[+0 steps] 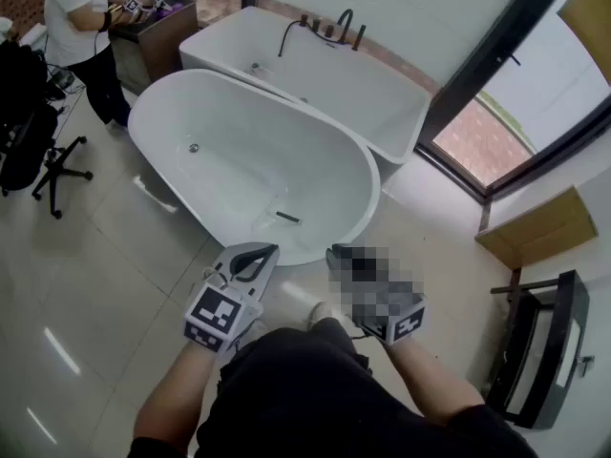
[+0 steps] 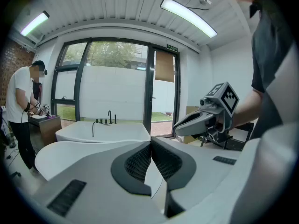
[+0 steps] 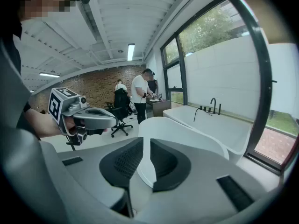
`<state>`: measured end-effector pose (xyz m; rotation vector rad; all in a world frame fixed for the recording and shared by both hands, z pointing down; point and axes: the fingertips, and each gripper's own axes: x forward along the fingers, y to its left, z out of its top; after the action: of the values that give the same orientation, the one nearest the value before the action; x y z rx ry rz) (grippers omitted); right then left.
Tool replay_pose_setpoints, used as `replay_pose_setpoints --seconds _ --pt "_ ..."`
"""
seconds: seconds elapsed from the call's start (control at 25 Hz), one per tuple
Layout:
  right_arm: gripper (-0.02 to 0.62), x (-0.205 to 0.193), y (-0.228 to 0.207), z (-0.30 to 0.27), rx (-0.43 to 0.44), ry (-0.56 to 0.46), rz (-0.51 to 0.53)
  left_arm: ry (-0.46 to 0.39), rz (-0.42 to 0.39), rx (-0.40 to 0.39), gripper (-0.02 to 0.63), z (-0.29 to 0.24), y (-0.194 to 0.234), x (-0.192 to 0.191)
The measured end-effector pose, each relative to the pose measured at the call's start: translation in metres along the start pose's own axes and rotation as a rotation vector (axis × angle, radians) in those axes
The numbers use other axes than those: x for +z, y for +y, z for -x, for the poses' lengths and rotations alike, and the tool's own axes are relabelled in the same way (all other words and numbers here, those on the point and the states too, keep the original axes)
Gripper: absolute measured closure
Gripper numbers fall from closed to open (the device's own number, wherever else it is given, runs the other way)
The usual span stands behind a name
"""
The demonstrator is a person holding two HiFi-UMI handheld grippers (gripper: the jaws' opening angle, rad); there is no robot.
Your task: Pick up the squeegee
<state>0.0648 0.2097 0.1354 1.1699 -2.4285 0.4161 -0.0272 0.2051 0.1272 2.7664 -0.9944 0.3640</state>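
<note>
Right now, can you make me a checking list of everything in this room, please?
Surface: shiny tile floor; white oval tub straight ahead.
Job's things: small dark bar, likely the squeegee, lying inside the oval tub, untouched.
Clutter: office chair at left; black rack at right.
Grippers: left claw shut, empty; right claw shut, empty; both held near the oval tub's near rim.
Cables: nothing seen; only a black hose on the far tub.
Surroundings: big window; a person working at a cabinet, far left.
</note>
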Motion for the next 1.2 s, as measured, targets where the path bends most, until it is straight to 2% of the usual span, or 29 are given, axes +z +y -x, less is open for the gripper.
replay_pose_setpoints --seconds 0.24,0.52,0.72,1.2 --pt "0.535 -0.007 -0.016 -0.028 -0.014 0.036 0.001 0.020 0.020 0.017 0.609 0.003 0.024 -0.017" --pt "0.479 -0.026 -0.052 -0.083 0.033 0.133 0.044 0.080 0.051 0.044 0.609 -0.014 0.047 -0.041" --pt "0.466 -0.046 -0.090 -0.138 0.078 0.210 0.059 0.136 0.077 0.067 0.609 -0.047 0.074 -0.060" --pt "0.457 -0.123 -0.166 -0.247 0.183 0.410 0.066 0.245 0.215 0.130 0.609 -0.152 0.135 -0.122"
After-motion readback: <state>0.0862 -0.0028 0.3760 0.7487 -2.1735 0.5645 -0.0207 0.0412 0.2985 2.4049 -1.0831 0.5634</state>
